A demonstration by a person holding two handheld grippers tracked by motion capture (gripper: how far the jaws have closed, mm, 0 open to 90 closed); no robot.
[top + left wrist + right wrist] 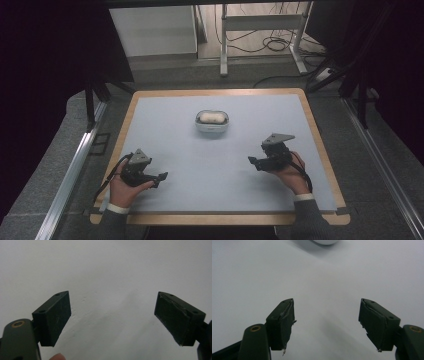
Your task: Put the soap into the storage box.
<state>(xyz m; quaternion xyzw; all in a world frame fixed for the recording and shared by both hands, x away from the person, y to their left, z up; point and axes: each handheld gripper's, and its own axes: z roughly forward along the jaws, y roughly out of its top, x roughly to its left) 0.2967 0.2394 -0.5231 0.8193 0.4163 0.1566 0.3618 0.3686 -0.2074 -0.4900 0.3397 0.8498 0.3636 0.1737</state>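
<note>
The left claw rests low over the near-left part of the counter, its jaws spread wide and gripping nothing; in the left gripper view pale blue mat lies between them. The right claw sits at the near right, also wide open and empty, and the right gripper view looks across bare mat. Each is held by a hand coming from a grey sleeve. Farther out, at mid-counter and well apart from both claws, stands a small white container with a pale rounded lump inside. Its edge peeks in at the top of the right gripper view.
</note>
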